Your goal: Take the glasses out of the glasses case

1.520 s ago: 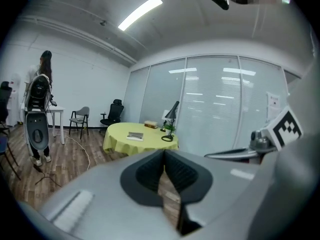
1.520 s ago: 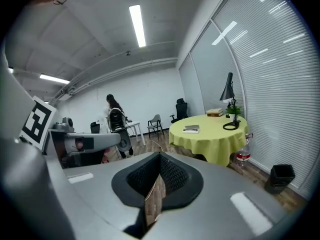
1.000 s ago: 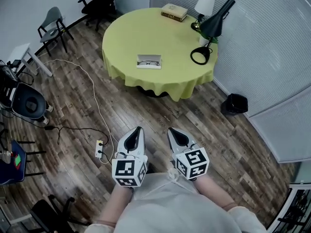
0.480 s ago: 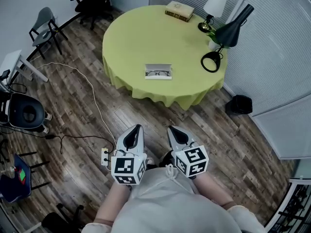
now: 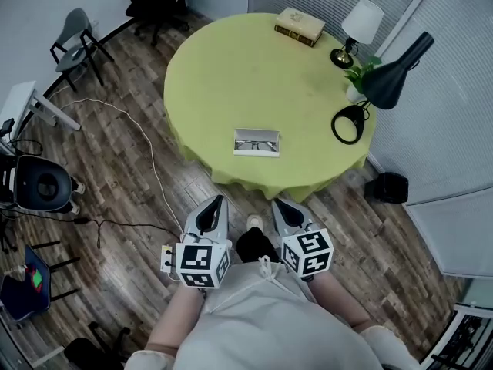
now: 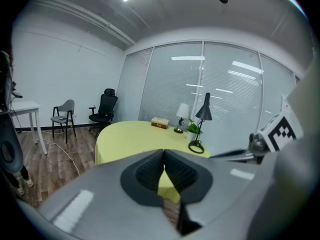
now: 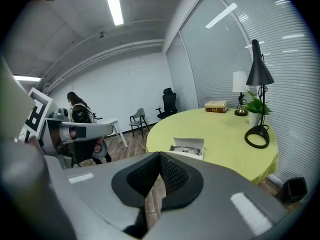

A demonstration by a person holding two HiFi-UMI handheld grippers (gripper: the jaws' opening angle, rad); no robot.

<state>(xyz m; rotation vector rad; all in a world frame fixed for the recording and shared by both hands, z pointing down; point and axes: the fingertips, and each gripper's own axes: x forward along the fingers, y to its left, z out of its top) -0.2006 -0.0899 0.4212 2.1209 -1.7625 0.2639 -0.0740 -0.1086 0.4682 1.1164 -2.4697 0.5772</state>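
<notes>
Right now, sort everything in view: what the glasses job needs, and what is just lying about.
Job: open glasses case, glasses inside it, left gripper, right gripper, both shut.
Lying about: book, table lamp, black desk lamp, potted plant, bin.

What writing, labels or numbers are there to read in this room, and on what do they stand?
No words or numbers can be read in any view.
Book: any cover lettering is too small to read.
Glasses case: no print visible.
Left gripper and right gripper: black-and-white square marker patterns only, no letters.
</notes>
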